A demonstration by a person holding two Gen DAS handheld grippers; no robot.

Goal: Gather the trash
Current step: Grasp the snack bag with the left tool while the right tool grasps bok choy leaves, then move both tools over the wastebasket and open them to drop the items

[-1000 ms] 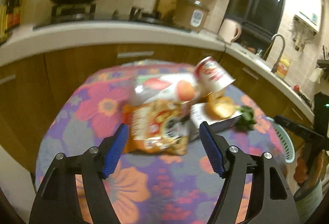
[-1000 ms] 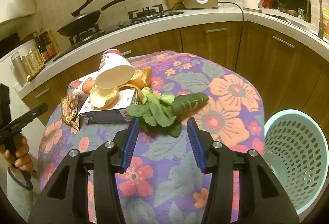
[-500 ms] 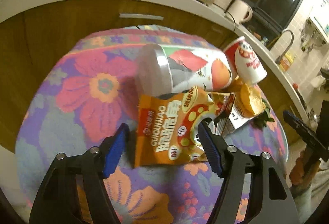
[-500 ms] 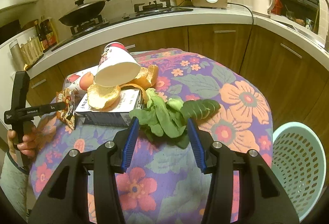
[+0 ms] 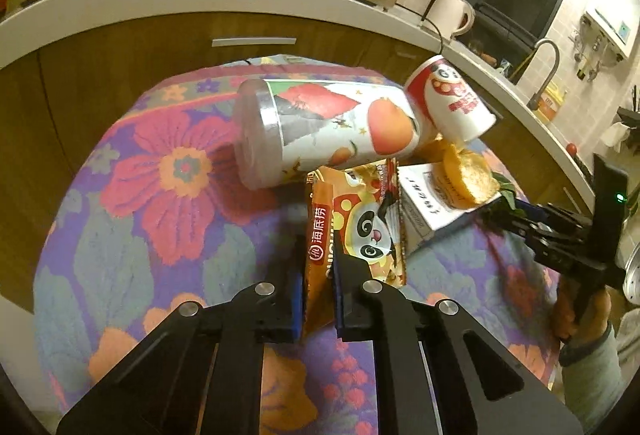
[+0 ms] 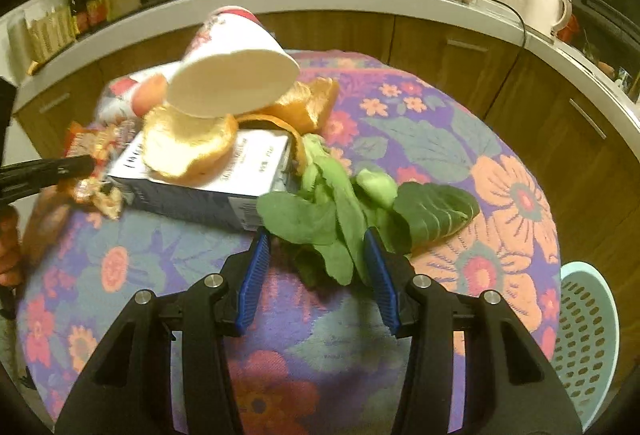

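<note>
Trash lies heaped mid-frame on the table (image 6: 500, 139), none visibly binned. The left gripper (image 5: 316, 263) pinches the orange snack bag (image 5: 356, 231); the right gripper (image 6: 316, 259) gapes wide around leafy greens (image 6: 360, 207). Basket (image 6: 588, 339) waits lower right.

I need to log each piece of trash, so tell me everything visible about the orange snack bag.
The orange snack bag is a crinkly glossy wrapper printed with a cartoon panda and white Chinese characters. It stands on edge on the floral tablecloth, pinched near its bottom by the left gripper. Its top reaches the lying canister; the white carton is beside it.
</note>
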